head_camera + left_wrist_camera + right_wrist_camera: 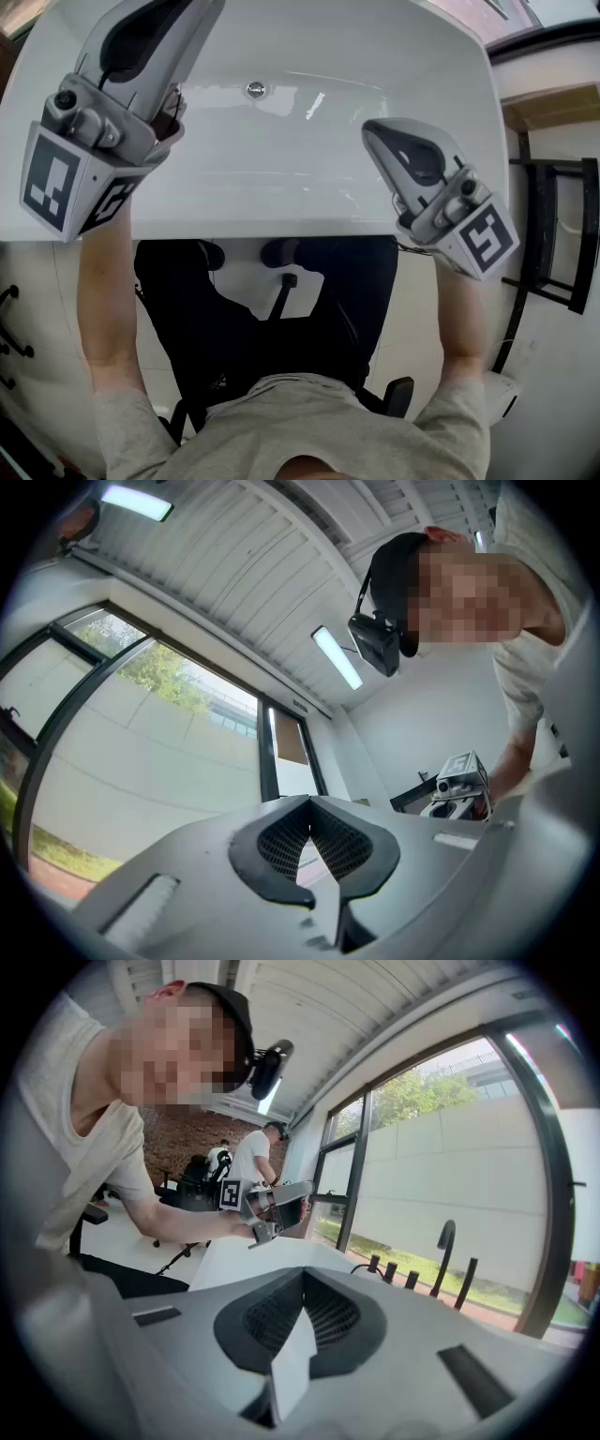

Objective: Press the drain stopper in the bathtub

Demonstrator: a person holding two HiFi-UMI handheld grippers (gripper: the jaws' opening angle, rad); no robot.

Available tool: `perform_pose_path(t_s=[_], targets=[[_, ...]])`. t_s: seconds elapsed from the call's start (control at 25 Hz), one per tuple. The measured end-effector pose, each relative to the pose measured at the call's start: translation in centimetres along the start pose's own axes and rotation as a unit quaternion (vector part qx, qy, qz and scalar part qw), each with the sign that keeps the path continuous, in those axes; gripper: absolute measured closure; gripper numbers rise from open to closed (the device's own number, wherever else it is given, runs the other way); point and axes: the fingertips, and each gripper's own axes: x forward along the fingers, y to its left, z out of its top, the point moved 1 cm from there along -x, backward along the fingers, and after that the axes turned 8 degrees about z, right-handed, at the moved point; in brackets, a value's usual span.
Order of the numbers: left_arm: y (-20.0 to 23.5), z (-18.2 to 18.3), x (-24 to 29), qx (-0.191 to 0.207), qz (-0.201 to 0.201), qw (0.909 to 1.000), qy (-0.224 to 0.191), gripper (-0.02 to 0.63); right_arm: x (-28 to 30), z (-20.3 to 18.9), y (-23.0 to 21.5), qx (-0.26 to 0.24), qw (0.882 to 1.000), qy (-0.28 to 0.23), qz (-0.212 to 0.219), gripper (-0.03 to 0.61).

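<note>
The white bathtub (281, 220) fills the top of the head view. A small round chrome drain stopper (255, 90) sits in its basin, towards the far side. My left gripper (187, 14) is held high over the tub's left part, above and left of the stopper. Its jaws are shut with nothing between them (307, 801). My right gripper (373, 131) hovers over the tub's right part, right of the stopper and nearer to me. It is also shut and empty (302, 1274). Both gripper views look out across the room, not at the tub.
A black metal rack (553, 234) stands right of the tub. A chair base (281, 281) sits under me at the tub's near rim. Black tap fittings (445, 1241) stand by the big window. Other people (253, 1157) are in the far background.
</note>
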Motion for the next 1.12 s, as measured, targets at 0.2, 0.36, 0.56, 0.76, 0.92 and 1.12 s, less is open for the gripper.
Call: perform_pose_path(t_s=[0.2, 0.36, 0.56, 0.76, 0.92, 1.12], targets=[[1.1, -9.4, 1.1, -0.026, 0.011, 0.9970, 0.072, 0.606, 6.0, -5.4, -7.4, 0.064, 0.998, -0.005, -0.020, 0.577], [1.3, -15.9, 1.4, -0.034, -0.004, 0.9933, 0.110, 0.606, 12.4, -15.2, -13.9, 0.156, 0.987, 0.030, -0.019, 0.576], [2.8, -16.8, 0.3, -0.046, 0.023, 0.9920, 0.116, 0.606, 19.4, -28.9, -18.4, 0.244, 0.961, 0.127, -0.027, 0.576], [3.1, -17.6, -0.9, -0.034, 0.030, 0.9878, 0.149, 0.606, 25.6, -43.0, -17.0, 0.223, 0.937, 0.270, 0.009, 0.576], [2.9, -18.1, -1.3, -0.012, 0.033, 0.9835, 0.177, 0.606, 29.5, -50.9, -14.0, 0.184, 0.923, 0.337, 0.025, 0.576], [2.8, -19.7, -2.2, 0.014, 0.036, 0.9741, 0.223, 0.606, 33.5, -54.4, -11.5, 0.129, 0.929, 0.346, 0.010, 0.575]])
